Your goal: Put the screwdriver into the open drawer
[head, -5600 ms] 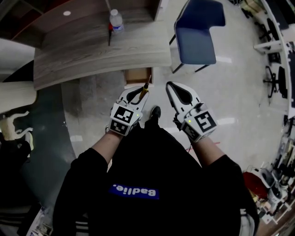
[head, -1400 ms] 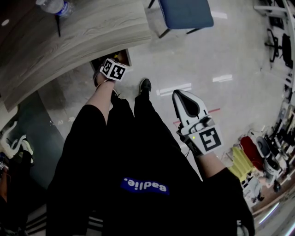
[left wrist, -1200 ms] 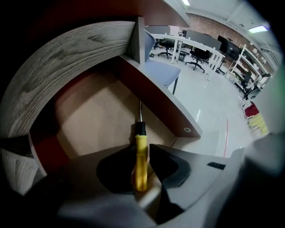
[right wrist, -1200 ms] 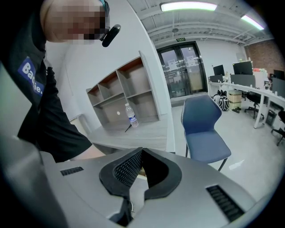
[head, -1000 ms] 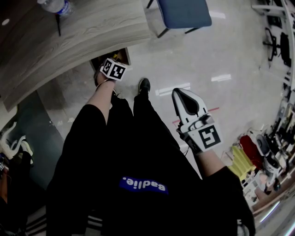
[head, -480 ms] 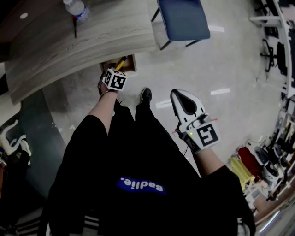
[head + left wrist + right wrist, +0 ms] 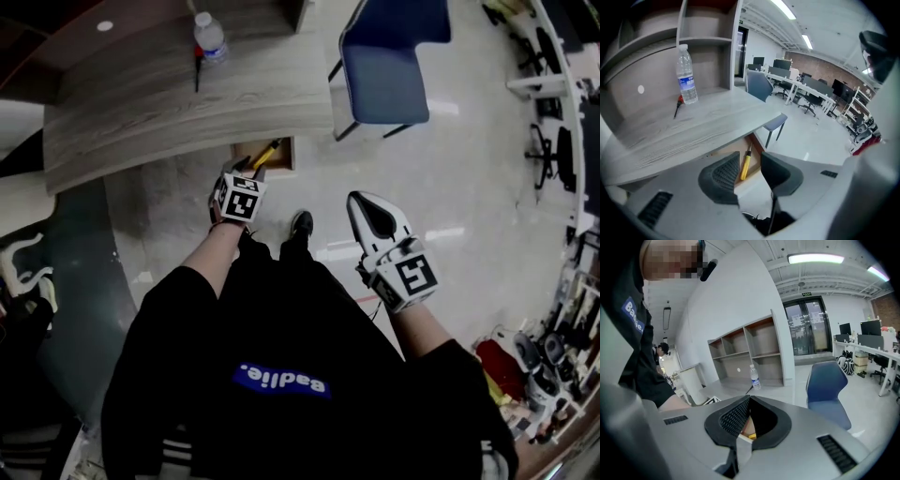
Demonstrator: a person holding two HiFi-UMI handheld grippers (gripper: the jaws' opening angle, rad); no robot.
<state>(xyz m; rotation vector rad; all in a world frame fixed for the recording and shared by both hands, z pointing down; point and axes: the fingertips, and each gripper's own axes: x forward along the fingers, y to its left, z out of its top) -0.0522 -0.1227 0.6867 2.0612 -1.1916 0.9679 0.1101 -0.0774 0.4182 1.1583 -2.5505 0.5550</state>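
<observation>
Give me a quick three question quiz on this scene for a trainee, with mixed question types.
1. True or false: the screwdriver lies on the desk.
2. What stands on the desk? A water bottle, B mug, C laptop.
3. Fill in: the right gripper has its jaws ___.
Key: 1 false, it lies in the open drawer. 2 A. 3 shut, with nothing held.

Matt grey wood-grain desk (image 7: pixel 187 103) above a glossy, polished floor (image 7: pixel 487 187) beneath me. The screwdriver's (image 7: pixel 745 168) yellow handle looks like smooth plastic to me.
</observation>
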